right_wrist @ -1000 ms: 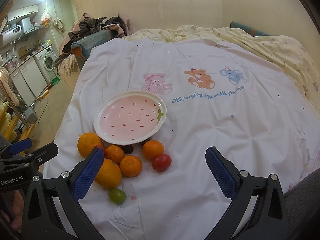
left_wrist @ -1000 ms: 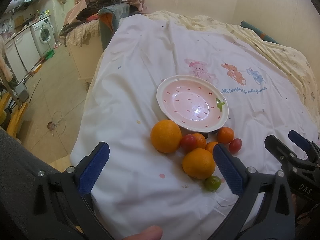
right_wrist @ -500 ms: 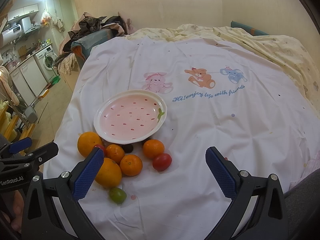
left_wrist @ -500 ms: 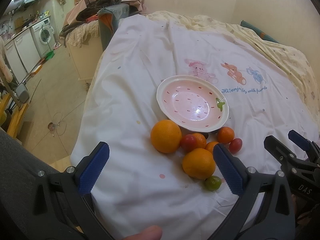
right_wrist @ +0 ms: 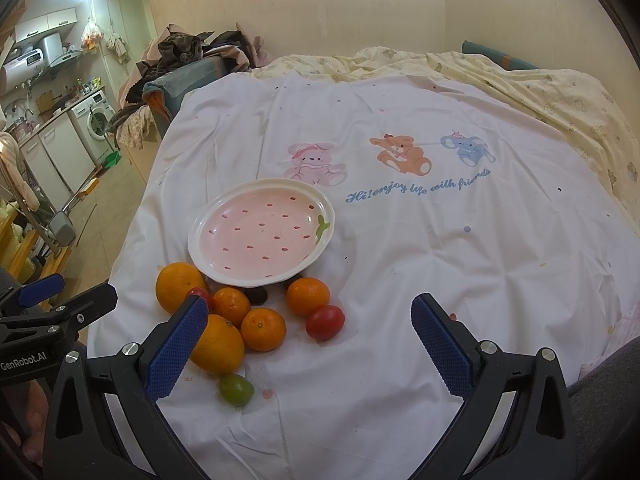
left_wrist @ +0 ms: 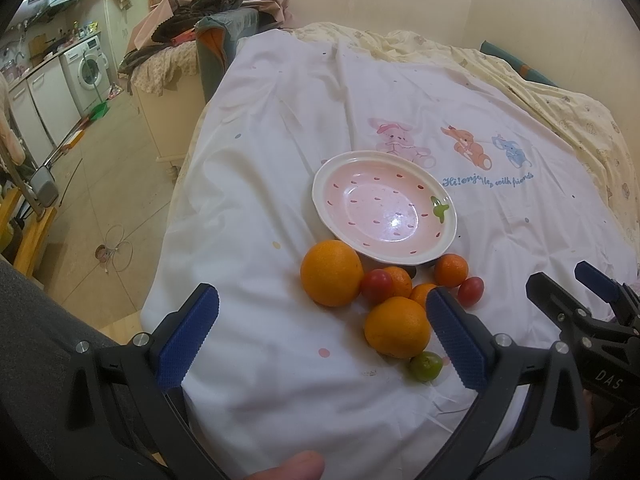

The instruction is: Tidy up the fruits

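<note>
I had both sets of jaws spread wide with nothing between them. The left gripper hovered over the near edge of the bed, its right pad sitting in view just in front of the fruit pile. The right gripper hung low beside it, its left pad overlapping the nearer large orange in my view; I could not tell whether they touched.

The fruit lay loose on the white bedsheet, bunched against the near rim of the pink strawberry-pattern plate, which held nothing. From the right wrist view I saw a second large orange at the left of the pile, three smaller mandarins clustered in the middle and right, a red tomato at the right end, another red one tucked between the oranges, and something dark half hidden under the plate's rim. A small green fruit lay apart from the rest, nearest to me.

Beyond the plate the sheet carried printed cartoon animals and a line of blue script. A washing machine stood off to the left across the floor.
</note>
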### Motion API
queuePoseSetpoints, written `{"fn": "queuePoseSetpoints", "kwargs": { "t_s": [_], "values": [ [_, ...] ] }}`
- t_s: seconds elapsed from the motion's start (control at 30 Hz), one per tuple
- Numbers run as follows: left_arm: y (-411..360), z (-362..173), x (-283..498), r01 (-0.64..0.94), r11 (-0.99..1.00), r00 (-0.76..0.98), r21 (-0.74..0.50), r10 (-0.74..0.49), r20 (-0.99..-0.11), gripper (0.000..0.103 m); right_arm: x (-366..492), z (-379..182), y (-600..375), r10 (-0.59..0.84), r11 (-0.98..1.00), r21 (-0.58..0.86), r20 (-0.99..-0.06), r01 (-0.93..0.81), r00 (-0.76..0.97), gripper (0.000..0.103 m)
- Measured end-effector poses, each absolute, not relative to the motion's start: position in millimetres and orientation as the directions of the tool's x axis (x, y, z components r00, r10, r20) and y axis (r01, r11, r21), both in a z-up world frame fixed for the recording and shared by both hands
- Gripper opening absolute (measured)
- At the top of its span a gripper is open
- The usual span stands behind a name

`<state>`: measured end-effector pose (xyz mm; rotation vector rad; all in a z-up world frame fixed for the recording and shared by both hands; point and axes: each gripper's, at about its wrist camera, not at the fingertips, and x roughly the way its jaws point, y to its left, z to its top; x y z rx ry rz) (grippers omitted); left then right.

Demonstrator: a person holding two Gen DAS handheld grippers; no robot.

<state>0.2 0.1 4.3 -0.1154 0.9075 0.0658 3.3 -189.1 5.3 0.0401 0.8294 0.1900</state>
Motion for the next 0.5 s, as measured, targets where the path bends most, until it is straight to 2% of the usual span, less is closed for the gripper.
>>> {"fn": "queuePoseSetpoints", "kwargs": {
  "t_s": [0.5],
  "values": [
    [-0.4,4.3,0.2,-0.105,0.992,0.613,-0.073,0.007,-0.790,0.102,3.4,3.7,-188.4,0.188,0.982,0.124,-0.732,-0.144,0.655,0.103]
  ]
}}
